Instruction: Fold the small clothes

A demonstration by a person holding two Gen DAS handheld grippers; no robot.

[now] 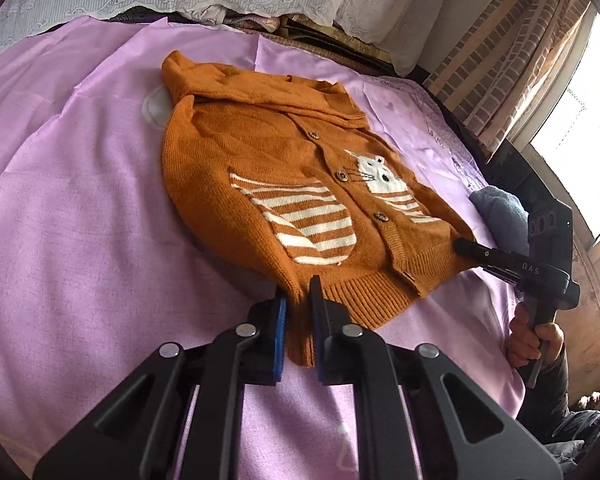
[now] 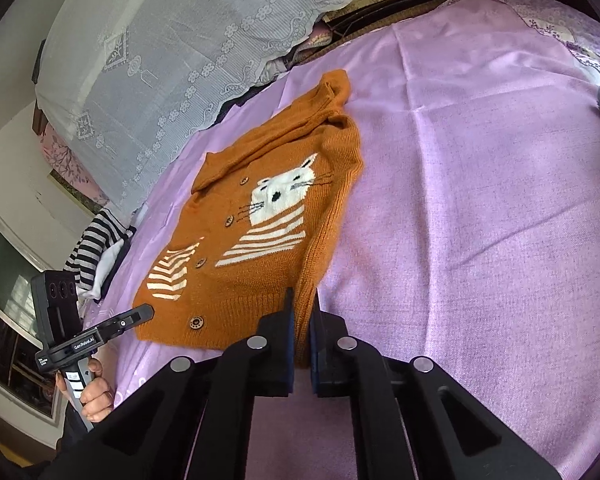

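Both grippers (image 1: 298, 300) (image 2: 302, 312) prob. pinching cardigan (image 1: 284, 184) hem.

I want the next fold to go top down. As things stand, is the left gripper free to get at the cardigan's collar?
Probably not yet. The left gripper is shut on the hem of the cardigan, and the collar lies at the far end. Nothing lies in between, but it must let go first.
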